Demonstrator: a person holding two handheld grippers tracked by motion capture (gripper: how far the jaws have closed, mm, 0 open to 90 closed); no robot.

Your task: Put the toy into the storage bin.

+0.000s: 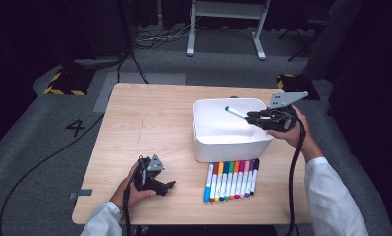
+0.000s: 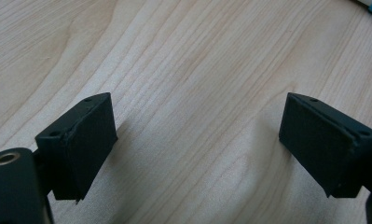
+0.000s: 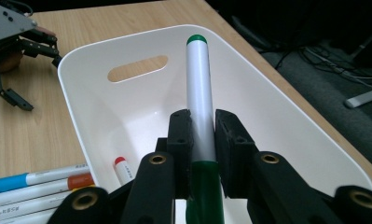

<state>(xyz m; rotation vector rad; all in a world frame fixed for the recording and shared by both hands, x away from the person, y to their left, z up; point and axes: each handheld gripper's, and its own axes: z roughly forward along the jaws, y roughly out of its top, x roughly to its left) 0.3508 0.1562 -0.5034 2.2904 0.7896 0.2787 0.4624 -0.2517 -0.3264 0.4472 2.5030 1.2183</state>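
Green marker (image 3: 198, 93) clamped in right tongs (image 3: 202, 135), cap half-hidden; left tongs (image 2: 197, 140) agape, empty.

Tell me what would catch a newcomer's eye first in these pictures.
The right gripper holds a green marker over the white bin, mid-table. Just in front of the bin lies a neat row of coloured markers. The left gripper rests open on the bare table, near-left.

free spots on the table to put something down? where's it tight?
Free: the bare table left of the bin, from the far edge down to the left claw, which rests open on the wood. Tight: the near right, where the marker row lies against the bin's front wall. The right claw holds a green marker over the bin.
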